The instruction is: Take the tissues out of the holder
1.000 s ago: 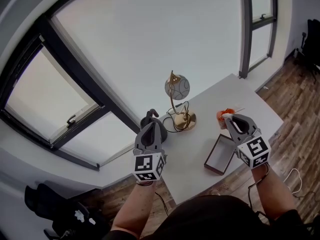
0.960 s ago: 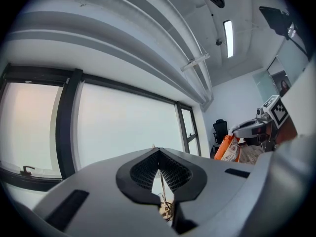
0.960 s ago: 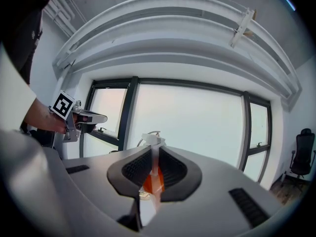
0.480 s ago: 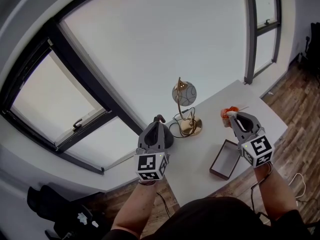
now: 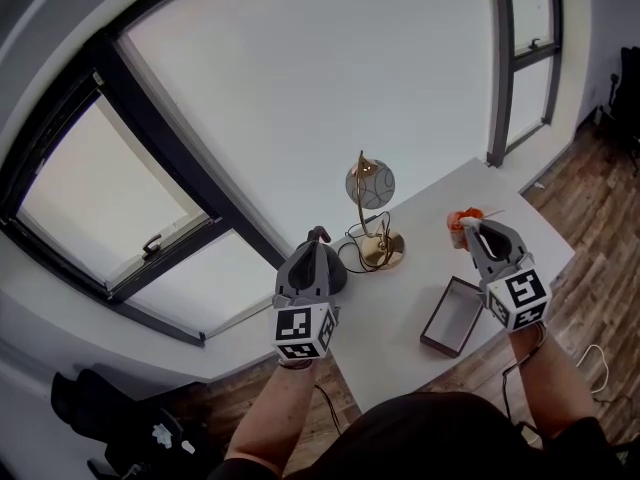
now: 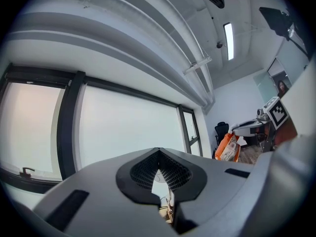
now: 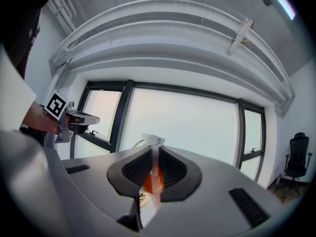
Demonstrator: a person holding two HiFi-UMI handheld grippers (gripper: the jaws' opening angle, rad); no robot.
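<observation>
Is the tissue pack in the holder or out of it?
Out: the right gripper holds the orange tissue pack, apart from the brown holder on the table.

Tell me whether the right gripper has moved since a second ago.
Yes, slightly: the right gripper, jaws shut on the orange tissue pack, now sits farther up-frame from the open brown box.

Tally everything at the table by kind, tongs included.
Lamp: 1
Brown holder: 1
Orange tissue pack: 1
Dark object, partly hidden: 1
Tongs: 2, left tongs and right tongs
Total: 6
</observation>
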